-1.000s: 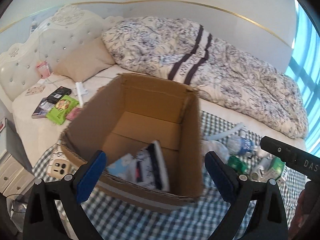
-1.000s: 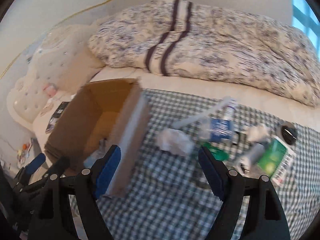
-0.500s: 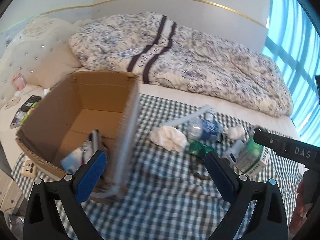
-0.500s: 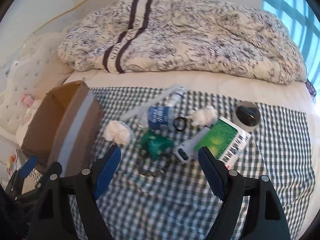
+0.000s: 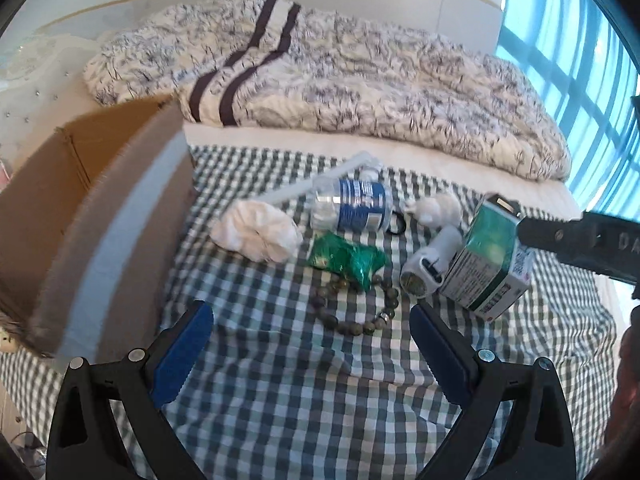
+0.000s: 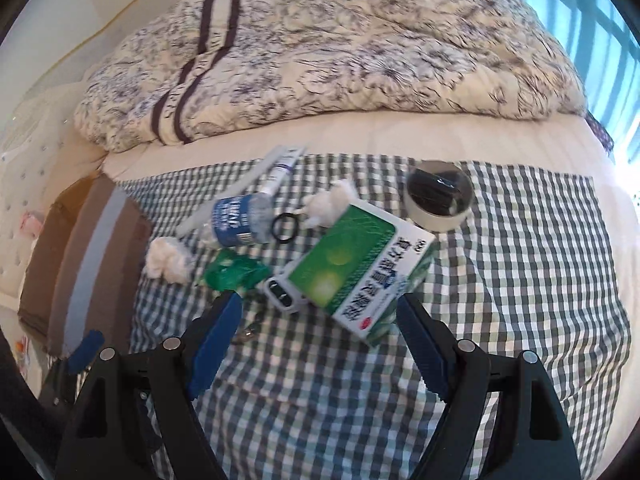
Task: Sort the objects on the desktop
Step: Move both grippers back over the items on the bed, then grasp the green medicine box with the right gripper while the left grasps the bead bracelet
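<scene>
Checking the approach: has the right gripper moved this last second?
Yes. The right gripper swung from the brown cardboard box rightwards to the green medicine box, jaws open.

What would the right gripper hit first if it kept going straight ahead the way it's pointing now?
Most likely the green and white box, which lies between the open fingers of the right gripper, just ahead. The white cylinder beside it is about as close, so depth leaves some doubt.
</scene>
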`<state>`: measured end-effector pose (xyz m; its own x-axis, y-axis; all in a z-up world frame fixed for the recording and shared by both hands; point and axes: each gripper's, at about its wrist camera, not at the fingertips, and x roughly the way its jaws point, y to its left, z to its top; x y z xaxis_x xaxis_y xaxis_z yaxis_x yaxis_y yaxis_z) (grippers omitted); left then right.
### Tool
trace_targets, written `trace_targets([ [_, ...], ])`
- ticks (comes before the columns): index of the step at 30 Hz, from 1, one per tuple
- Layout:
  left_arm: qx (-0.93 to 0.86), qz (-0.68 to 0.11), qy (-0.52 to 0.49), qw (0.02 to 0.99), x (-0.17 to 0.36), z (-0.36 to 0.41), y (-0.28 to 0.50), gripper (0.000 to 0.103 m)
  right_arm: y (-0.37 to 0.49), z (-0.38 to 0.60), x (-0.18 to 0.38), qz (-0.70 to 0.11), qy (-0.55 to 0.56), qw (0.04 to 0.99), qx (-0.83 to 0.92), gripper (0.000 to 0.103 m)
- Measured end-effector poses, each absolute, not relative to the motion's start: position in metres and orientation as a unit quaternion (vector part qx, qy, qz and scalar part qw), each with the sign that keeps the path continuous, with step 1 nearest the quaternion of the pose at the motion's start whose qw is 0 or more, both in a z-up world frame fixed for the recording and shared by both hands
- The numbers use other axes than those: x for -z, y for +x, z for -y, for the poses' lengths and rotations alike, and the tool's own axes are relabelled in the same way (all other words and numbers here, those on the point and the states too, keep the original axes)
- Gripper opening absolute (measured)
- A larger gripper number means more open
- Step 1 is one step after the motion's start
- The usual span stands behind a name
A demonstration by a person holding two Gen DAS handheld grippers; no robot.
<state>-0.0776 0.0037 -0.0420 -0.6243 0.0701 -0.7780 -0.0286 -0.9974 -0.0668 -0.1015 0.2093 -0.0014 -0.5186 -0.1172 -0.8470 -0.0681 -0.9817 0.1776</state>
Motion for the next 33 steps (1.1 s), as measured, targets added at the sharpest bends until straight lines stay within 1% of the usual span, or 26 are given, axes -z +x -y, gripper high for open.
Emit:
trace_targets([
  [12, -0.868, 0.061, -0.493, -0.006, 0.108, 0.010, -0.117, 0.101, -0.129, -0.215, 0.034, 0.077, 0.512, -0.023, 0.855, 0.080],
  [18, -0.858, 0.079, -0.507, -0.001, 0.129, 0.011, -0.132, 0.101, -0.141, -0.222, 0.044, 0.092, 0.519, -0.038, 0.849, 0.080],
  [26, -0.879, 0.029, -0.477, 0.000, 0.141, 0.001, -0.133, 0.100, -0.150, -0.210, 0.046, 0.078, 0.519, -0.051, 0.849, 0.082],
  [28, -0.883, 0.029, -0.469, 0.003, 0.139, 0.002, -0.131, 0.093, -0.151, -0.209, 0.045, 0.078, 0.518, -0.054, 0.850, 0.082],
  [29, -0.885, 0.030, -0.464, 0.002, 0.138, 0.004, -0.130, 0.082, -0.151, -0.210, 0.046, 0.078, 0.519, -0.055, 0.849, 0.082],
  [30, -0.887, 0.032, -0.460, 0.002, 0.136, 0.006, -0.129, 0.067, -0.151, -0.210, 0.046, 0.081, 0.519, -0.057, 0.849, 0.082],
  [31, -0.889, 0.034, -0.457, 0.002, 0.134, 0.008, -0.128, 0.058, -0.152, -0.211, 0.045, 0.083, 0.520, -0.059, 0.848, 0.082],
  [32, -0.890, 0.033, -0.454, 0.001, 0.132, 0.010, -0.127, 0.044, -0.152, -0.212, 0.045, 0.085, 0.521, -0.064, 0.847, 0.082],
  [33, -0.891, 0.033, -0.452, -0.001, 0.131, 0.012, -0.126, 0.035, -0.152, -0.213, 0.044, 0.087, 0.522, -0.069, 0.846, 0.082],
])
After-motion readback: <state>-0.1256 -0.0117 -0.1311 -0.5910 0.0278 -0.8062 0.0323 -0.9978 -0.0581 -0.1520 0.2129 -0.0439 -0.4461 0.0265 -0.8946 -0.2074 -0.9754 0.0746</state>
